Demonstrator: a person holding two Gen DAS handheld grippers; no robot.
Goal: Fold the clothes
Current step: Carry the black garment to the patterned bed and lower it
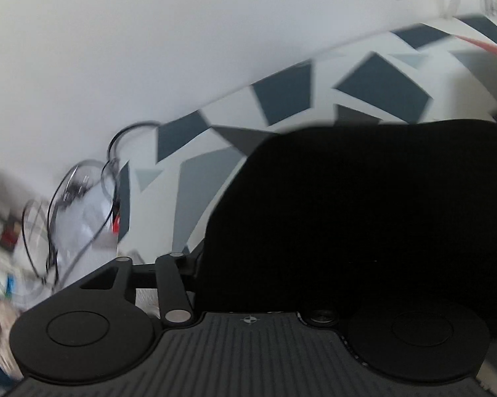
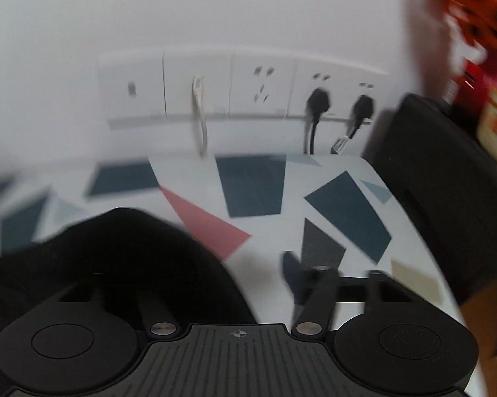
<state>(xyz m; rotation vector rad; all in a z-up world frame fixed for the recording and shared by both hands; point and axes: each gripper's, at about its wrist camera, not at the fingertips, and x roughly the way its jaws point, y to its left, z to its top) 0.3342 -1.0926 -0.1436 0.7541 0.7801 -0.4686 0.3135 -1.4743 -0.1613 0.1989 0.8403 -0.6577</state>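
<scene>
While both views smear with blur, the black garment (image 1: 364, 215) fills the space ahead of the left gripper (image 1: 248, 274) and covers its right-hand finger entirely; only the left-hand linkage (image 1: 169, 281) shows, so whether those fingers are spread or pinching cloth, I can't tell. Over on the right gripper (image 2: 248, 284) it's mirrored: the garment (image 2: 122, 258) is heaped over the left-hand finger, the right-hand linkage (image 2: 321, 297) stands clear, and again the grip can't be read. Beyond both sets of fingers lies the patterned table cover (image 2: 251, 185), white with dark blue, grey and pink shapes. Farther ahead of the right fingers, wall sockets (image 2: 241, 86) with two black plugs (image 2: 318, 99); left of the left fingers, a tangle of cables (image 1: 82, 198).
</scene>
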